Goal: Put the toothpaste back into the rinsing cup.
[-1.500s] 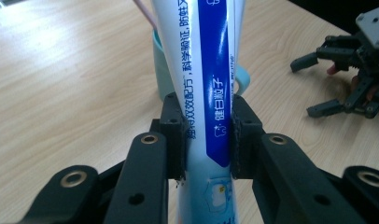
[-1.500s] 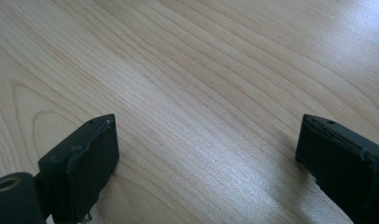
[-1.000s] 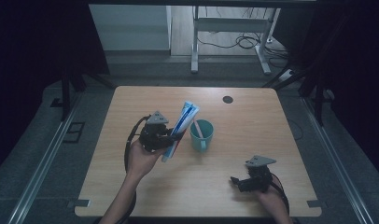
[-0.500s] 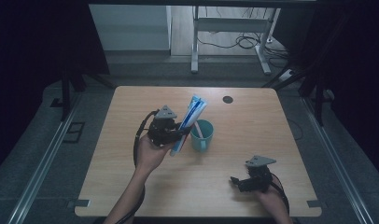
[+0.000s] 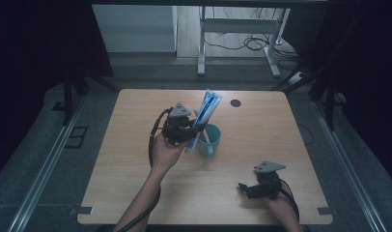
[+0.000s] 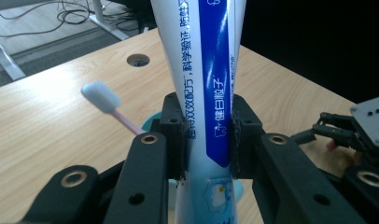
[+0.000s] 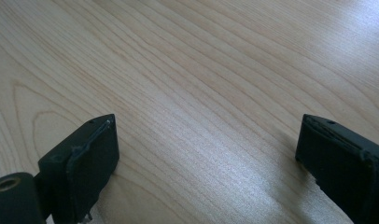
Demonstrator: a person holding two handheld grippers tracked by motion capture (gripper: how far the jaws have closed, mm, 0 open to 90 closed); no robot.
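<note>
My left gripper (image 5: 191,129) is shut on a blue and white toothpaste tube (image 5: 204,117), which stands tilted with its flat end up, right beside a teal cup (image 5: 210,141) near the table's middle. In the left gripper view the tube (image 6: 211,84) is pinched between both pads, and a pink toothbrush with a pale blue head (image 6: 101,96) leans out of the cup behind the jaws. My right gripper (image 5: 245,188) rests near the front right of the table, open, with bare wood between its jaws (image 7: 206,154).
The wooden table (image 5: 136,183) has a dark round cable hole (image 5: 235,103) near its far edge. A white desk frame and loose cables (image 5: 242,43) stand on the floor beyond. Metal rails run along the floor on both sides.
My left gripper has carried the toothpaste tube to the right and slightly up, closer to the cup. The right gripper has stayed put.
</note>
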